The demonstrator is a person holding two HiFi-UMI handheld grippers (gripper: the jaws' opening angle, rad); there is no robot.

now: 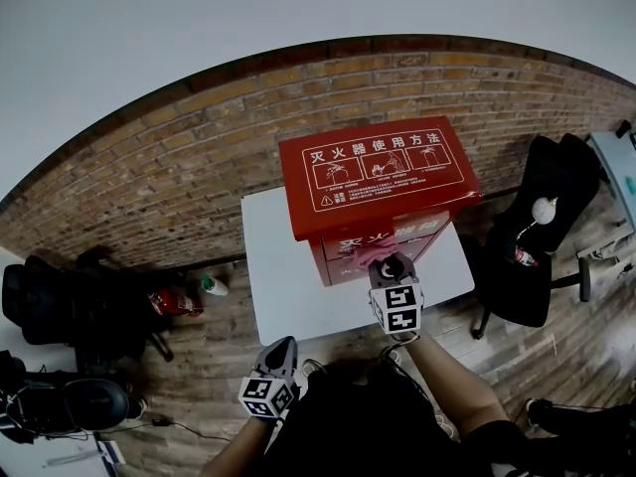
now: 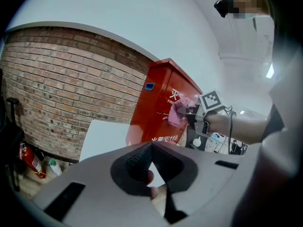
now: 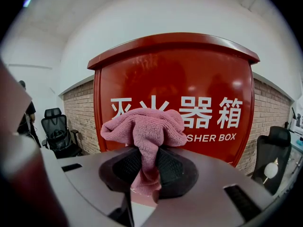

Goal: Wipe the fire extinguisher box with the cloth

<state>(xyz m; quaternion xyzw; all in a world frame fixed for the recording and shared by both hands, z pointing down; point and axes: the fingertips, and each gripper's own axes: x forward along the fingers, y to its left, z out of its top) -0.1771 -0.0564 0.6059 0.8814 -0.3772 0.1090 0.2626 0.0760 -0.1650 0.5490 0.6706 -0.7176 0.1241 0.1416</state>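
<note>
Your right tool (image 3: pixel 144 167) is clamped on the pink cloth (image 3: pixel 144 126): the jaws pinch its lower fold and the rest bunches up above them. The cloth is up at the front face of the red fire extinguisher box (image 3: pixel 189 79), over the left part of the white lettering. In the head view it sits just under the lid overhang. It looks pressed to the panel or a hair off it; actual contact isn't clear from any view.

The box stands on the white desk (image 1: pixel 288 276), against the brick wall, lid closed, with the instruction panel on top.

Your left tool (image 2: pixel 151 148) is pressed together at the tips with nothing in it. It is held low by your body, well apart from the box, and is not bracing it.

Progress, as a judgement: grasp done, cloth brought to the box, wiping at the front face is the step in hand. No streaks or dust lines show, so you can't tell how much of the front is covered. Lid top and side panels look like they are still left, with the cloth nowhere near them now.
</note>
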